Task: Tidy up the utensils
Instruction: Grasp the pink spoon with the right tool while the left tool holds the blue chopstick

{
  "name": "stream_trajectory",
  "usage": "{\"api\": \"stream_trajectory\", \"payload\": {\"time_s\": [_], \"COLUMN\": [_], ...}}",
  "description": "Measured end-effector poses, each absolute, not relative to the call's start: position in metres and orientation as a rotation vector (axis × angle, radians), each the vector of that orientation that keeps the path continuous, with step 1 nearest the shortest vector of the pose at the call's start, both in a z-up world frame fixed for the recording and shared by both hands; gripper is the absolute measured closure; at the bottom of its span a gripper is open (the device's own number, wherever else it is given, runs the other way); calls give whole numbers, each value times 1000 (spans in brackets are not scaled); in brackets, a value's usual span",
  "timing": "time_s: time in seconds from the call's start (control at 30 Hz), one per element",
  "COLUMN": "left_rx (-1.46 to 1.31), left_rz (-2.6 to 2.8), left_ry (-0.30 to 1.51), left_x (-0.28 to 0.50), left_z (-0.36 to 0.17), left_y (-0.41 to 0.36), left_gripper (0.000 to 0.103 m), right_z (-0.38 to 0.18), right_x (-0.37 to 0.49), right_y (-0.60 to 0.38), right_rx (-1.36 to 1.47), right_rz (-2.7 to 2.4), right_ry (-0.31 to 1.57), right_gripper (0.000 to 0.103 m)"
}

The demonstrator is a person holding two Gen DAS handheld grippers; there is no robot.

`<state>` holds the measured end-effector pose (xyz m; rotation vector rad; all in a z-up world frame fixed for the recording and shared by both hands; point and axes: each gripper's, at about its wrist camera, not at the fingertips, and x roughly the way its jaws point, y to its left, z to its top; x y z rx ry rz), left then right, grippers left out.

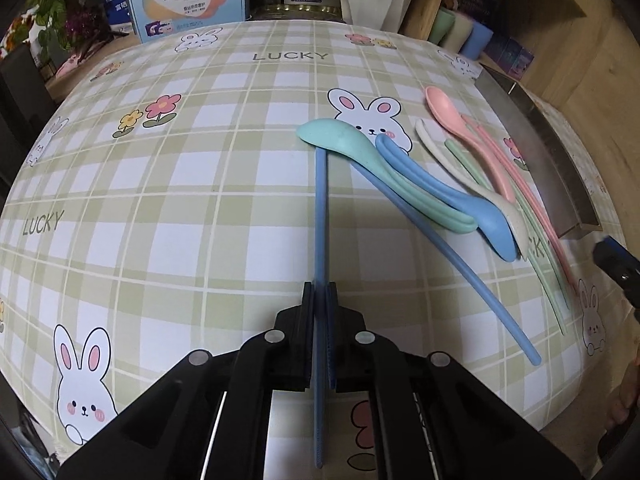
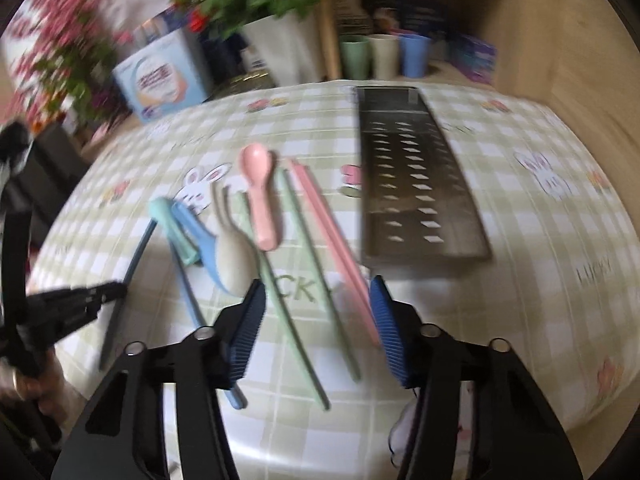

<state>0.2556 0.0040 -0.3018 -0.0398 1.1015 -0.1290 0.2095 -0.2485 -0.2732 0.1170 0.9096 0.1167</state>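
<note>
The left claw [image 1: 320,292] is clamped on one blue chopstick [image 1: 320,216], gripping it well back from the far tip, so a long stretch sticks out ahead and a shorter tail runs back between the claw's arms. The far end is tucked under the bowl of the teal spoon [image 1: 332,138], which will likely tip or slide when the stick is drawn out. The second blue chopstick [image 1: 448,256] lies slantwise across the desk [image 1: 160,208], also passing beneath the spoon pile.

These look like light, stiff plastic pieces with a smooth matte skin: nothing fragile, but thin and round enough to roll or swivel in a two-point pinch. A hold nearer the middle would stop the long end from drooping or swinging.

The right claw [image 2: 318,320] hangs with its jaws apart over the green chopsticks [image 2: 296,300] and the pink chopsticks [image 2: 336,248], nothing pinched between its ribbed blue pads [image 2: 386,320]; the picture is smeared, so I can't be sure how near the desk they are. Taking a pair together would be awkward since they lie slightly splayed.

The blue spoon [image 1: 460,204], cream spoon [image 1: 508,216] and pink spoon [image 1: 452,114] are stacked and overlapping; handles are the easiest purchase. The perforated metal tray [image 2: 416,184] sits empty just beside the pink sticks.
</note>
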Motion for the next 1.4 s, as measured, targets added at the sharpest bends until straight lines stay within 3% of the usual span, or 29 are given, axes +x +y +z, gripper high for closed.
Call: {"api": "stream_trajectory", "payload": {"time_s": [0.2,0.6,0.97,1.27,1.4], "left_rx": [-77,-100,-42,-54,-51], "left_rz": [-154,-171,-169,-174,-166], "left_ry": [1084,1067,1066,1079,1082], "left_x": [259,269,275,279,279], "left_z": [-303,-303,-304,-303,-303], "left_y": [14,20,12,14,12], "left_gripper": [96,96,96,96,96], "right_z": [-274,-290,-311,-316,-320], "right_x": [238,331,352,349,349], "right_y": [-211,-201,-202,-203,-200], "right_rx": [4,121,239,298,304], "right_rz": [250,231,263,290,281], "right_ry": [914,992,1059,1066,1081], "right_gripper": [75,77,77,95,95]}}
